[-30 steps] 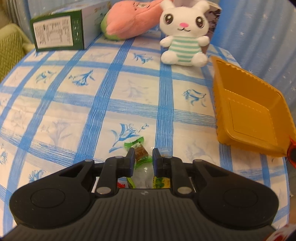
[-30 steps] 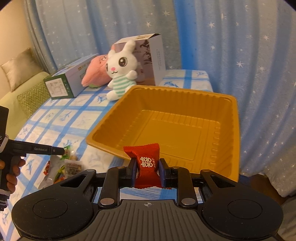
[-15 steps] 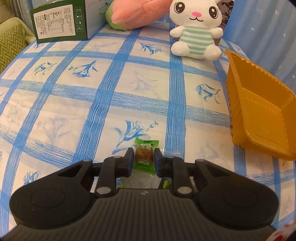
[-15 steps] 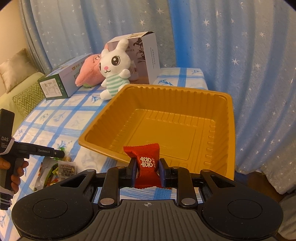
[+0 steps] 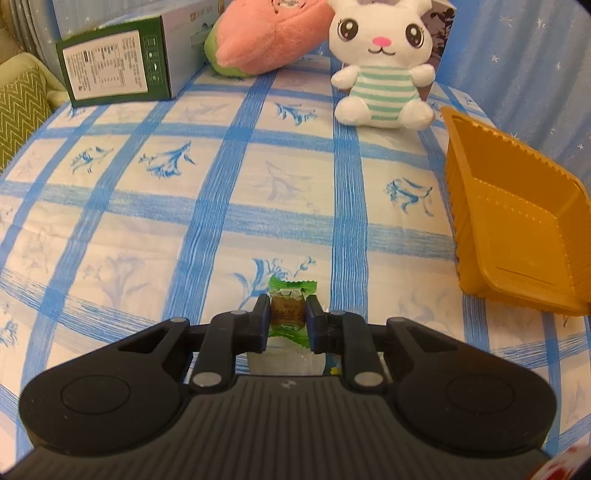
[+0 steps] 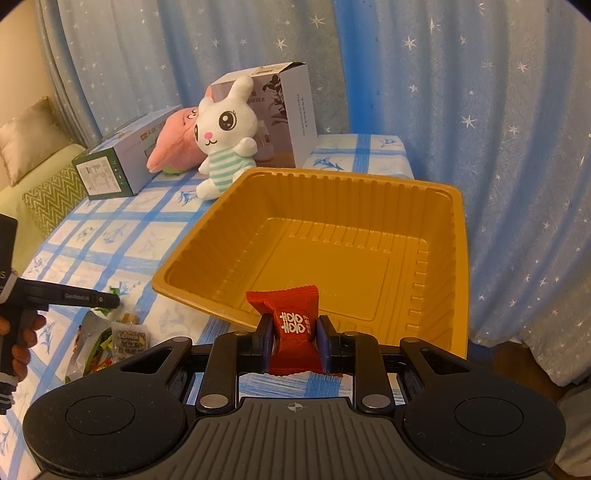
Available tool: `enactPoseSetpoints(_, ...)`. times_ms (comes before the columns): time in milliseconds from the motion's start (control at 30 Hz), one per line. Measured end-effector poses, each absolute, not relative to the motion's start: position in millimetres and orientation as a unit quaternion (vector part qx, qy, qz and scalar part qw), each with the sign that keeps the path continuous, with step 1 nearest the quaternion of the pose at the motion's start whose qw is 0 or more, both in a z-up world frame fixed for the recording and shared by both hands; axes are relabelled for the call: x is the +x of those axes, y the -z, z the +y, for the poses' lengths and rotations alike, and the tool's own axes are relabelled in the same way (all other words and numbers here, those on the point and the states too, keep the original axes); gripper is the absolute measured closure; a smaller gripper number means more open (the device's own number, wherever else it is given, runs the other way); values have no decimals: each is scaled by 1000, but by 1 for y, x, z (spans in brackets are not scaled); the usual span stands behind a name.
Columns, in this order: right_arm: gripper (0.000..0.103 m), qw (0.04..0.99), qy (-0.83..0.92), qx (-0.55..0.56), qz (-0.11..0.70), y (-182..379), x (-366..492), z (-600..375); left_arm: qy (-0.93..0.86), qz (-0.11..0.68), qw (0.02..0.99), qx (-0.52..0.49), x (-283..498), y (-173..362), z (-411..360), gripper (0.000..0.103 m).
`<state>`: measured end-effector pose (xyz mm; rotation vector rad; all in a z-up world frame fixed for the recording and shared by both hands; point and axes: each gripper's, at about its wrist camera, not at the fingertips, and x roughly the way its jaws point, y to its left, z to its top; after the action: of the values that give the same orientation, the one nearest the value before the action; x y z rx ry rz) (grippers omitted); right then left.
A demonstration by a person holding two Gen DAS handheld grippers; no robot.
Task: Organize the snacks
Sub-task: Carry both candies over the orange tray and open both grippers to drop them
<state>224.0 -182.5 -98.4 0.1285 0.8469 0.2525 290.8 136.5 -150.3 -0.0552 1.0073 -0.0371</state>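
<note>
My left gripper (image 5: 287, 314) is shut on a green-wrapped candy (image 5: 290, 308) and holds it above the blue checked tablecloth. It also shows from the side in the right wrist view (image 6: 110, 299). My right gripper (image 6: 294, 332) is shut on a red-wrapped candy (image 6: 293, 325), just before the near rim of the orange tray (image 6: 458, 258). The tray holds nothing and also shows at the right of the left wrist view (image 5: 517, 229). A pile of loose wrapped snacks (image 6: 110, 339) lies on the cloth left of the tray.
A white bunny plush (image 5: 382, 62), a pink plush (image 5: 269, 33) and a green-and-white box (image 5: 118, 62) stand along the table's far side. An open white carton (image 6: 284, 110) stands behind the bunny. Blue star curtains hang behind and right. A green sofa (image 6: 33, 166) is left.
My left gripper has closed on the green candy and lifted it off the pile. My right gripper has moved a little closer to the tray with the red candy.
</note>
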Motion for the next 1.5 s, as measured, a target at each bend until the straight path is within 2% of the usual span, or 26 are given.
enactPoseSetpoints(367,78,908,-110,70,397,92,231,-196,51,443,895,-20,292,105,116,84)
enactPoseSetpoints(700,78,914,-92,86,385,88,245,-213,125,410,903,-1,302,75,56,84)
enactPoseSetpoints(1133,78,914,-63,106,387,102,268,-226,208,429,879,21,319,95,-36,84)
enactPoseSetpoints(1500,78,910,-51,115,395,116,281,-235,208,454,866,29,337,117,-62,84)
